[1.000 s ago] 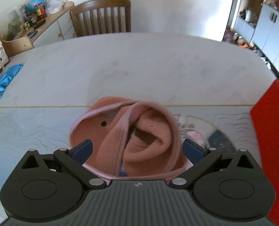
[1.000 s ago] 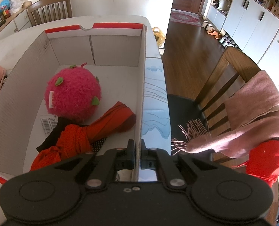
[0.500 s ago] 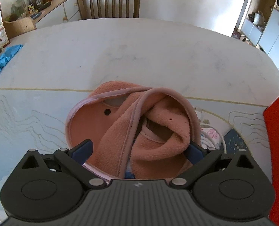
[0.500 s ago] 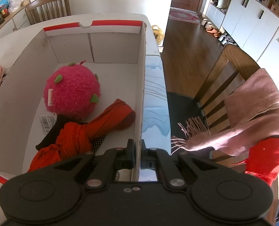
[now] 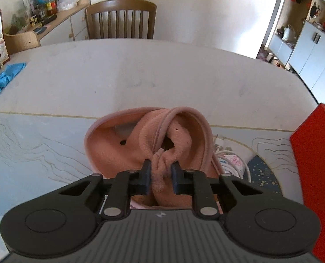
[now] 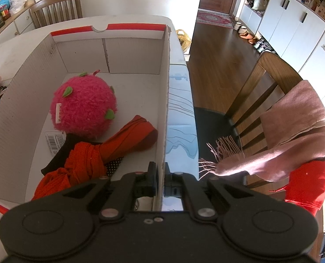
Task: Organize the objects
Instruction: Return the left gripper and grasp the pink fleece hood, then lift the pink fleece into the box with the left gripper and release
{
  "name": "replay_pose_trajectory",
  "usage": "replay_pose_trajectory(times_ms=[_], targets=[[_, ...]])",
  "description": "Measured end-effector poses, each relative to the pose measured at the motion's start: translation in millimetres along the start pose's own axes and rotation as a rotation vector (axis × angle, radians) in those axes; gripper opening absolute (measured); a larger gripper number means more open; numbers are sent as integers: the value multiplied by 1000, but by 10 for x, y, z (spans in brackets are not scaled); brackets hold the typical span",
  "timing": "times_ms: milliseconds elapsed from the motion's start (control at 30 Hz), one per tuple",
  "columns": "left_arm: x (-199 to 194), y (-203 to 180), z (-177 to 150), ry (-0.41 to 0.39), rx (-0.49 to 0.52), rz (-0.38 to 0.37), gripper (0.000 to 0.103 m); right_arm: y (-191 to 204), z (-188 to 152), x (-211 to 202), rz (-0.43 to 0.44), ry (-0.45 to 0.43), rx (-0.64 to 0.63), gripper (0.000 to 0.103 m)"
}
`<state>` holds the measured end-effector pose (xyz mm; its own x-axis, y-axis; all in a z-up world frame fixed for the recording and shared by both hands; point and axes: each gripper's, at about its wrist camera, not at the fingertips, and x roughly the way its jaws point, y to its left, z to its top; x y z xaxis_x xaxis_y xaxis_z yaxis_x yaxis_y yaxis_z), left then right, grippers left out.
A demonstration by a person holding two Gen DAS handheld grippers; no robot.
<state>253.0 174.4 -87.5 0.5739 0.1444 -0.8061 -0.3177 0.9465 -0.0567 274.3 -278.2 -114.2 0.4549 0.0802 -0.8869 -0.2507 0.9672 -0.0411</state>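
Observation:
A crumpled pink fleece garment (image 5: 118, 151) lies on the table near its front edge. My left gripper (image 5: 161, 166) is closing, and its blue pads pinch a fold of that fleece between them. In the right wrist view a white cardboard box (image 6: 129, 48) with a red rim holds a fuzzy pink ball (image 6: 83, 109) with green leaves and a bundled orange-red cloth (image 6: 92, 155). My right gripper (image 6: 160, 171) is shut on the box's right wall (image 6: 165, 114), one finger inside and one outside.
Blue gloves (image 5: 2, 79) lie at the table's far left. A white cable (image 5: 230, 151) and a patterned mat lie right of the garment, beside the red box side (image 5: 316, 164). A wooden chair (image 5: 120, 19) stands behind the table. Another chair (image 6: 270, 100) carries a pink scarf (image 6: 294, 131).
The left gripper's jaws went from wide around the pink garment to pinched on a fold of it, and the view shifted slightly. The right gripper and box have not moved.

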Motion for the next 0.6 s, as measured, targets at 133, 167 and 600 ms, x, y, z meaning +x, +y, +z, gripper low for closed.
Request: replay_pose_trajectory(times_ms=[133,167,600], targets=[[-226,2,13,-25,6,-34,15,-3,0,1,0,-1,-1,4],[-291,-4,17,-31,11,-39,15,-6,1,3,0,-1,-2,4],[-982,-274,139,-87,82,-195,15,24,-3,-3,-4,-7,-22,4]])
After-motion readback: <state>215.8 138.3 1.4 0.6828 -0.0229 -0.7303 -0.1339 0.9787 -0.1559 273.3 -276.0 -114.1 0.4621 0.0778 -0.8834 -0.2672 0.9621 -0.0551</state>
